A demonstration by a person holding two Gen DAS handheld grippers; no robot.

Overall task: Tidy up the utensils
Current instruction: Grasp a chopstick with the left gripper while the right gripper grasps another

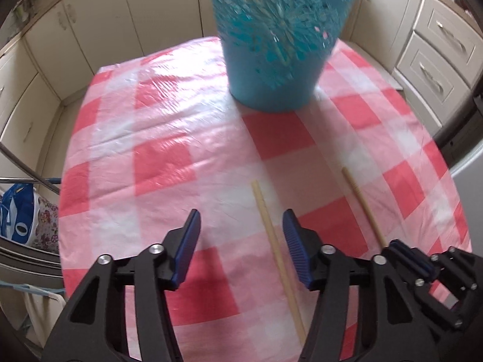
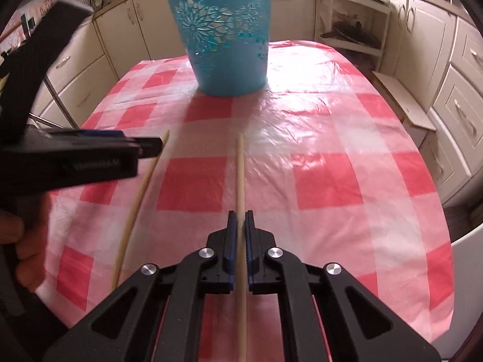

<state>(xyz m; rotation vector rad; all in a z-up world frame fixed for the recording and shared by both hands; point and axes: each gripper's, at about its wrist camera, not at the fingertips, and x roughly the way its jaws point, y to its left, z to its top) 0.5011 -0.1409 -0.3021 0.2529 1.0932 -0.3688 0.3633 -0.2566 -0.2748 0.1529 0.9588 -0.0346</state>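
right tool point(image 2: 240, 221) clamps one chopstick point(image 2: 240, 175), which juts ahead.

bucket point(image 1: 280, 45): blurred, top cut off | left tongs point(image 2: 151, 147): blurred (motion)

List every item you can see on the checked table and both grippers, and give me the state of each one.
Right gripper: shut on the right chopstick.
Left gripper: open, pads astride the left chopstick, not pressing it.
Left chopstick: lying flat on the tablecloth.
Blue basket: upright.
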